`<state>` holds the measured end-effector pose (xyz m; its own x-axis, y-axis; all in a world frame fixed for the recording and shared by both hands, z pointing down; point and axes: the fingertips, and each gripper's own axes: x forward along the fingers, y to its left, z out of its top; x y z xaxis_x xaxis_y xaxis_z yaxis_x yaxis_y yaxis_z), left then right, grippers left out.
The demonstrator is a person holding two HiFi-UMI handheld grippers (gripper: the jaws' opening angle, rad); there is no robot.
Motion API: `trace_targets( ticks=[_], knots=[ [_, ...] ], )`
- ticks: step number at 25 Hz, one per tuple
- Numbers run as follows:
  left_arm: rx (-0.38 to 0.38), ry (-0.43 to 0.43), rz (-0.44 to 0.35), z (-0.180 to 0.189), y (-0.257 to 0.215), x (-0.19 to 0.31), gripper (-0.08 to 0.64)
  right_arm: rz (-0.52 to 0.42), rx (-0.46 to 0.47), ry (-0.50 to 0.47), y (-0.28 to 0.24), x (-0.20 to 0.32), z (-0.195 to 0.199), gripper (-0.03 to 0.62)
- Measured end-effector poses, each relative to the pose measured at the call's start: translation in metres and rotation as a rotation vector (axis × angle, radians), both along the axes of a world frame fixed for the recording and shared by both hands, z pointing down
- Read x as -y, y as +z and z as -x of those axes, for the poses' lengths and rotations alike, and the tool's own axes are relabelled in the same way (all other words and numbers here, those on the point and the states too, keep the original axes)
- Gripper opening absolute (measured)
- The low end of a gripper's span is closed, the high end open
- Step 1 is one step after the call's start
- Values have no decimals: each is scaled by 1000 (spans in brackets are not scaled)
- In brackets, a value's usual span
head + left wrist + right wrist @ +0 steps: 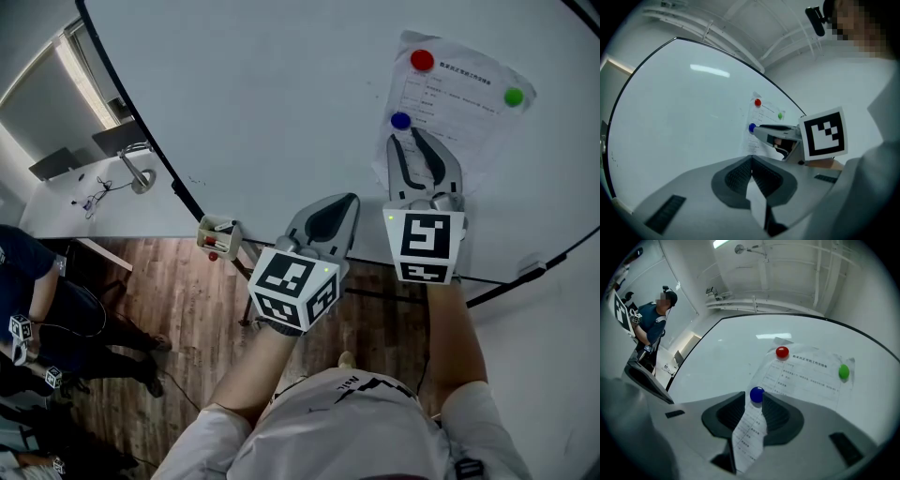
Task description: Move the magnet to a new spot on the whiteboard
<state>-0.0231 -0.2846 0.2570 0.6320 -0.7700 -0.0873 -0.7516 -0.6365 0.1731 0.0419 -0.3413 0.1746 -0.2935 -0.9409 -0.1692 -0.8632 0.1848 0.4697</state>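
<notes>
A blue magnet [401,120] pins the lower left corner of a printed sheet [459,103] to the whiteboard [281,94]. A red magnet [422,60] and a green magnet [513,97] hold its other corners. My right gripper [409,137] stands open just below the blue magnet. In the right gripper view the blue magnet [756,394] sits in the gap at the jaw tips [757,404], with no clear squeeze on it. My left gripper [352,199] hangs lower and to the left, away from the board. Its jaws meet with nothing between them [751,161].
A small holder with markers [217,234] hangs at the board's lower edge, left of my left gripper. Other people [37,300] stand on the wooden floor at far left, beside a white desk with cables [103,187]. Bare board surface stretches left of the sheet.
</notes>
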Motion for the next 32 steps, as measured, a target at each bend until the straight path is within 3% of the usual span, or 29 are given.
trace_targets(
  ticks=[19, 26, 32],
  knots=[
    [-11, 22, -1, 5, 2, 9, 11, -21, -164, 128, -6, 20, 3, 127],
    [-14, 20, 3, 7, 4, 9, 11, -20, -195, 177, -2, 23, 1, 127],
    [-12, 21, 4, 8, 5, 6, 11, -18, -176, 153, -5, 21, 3, 126]
  ],
)
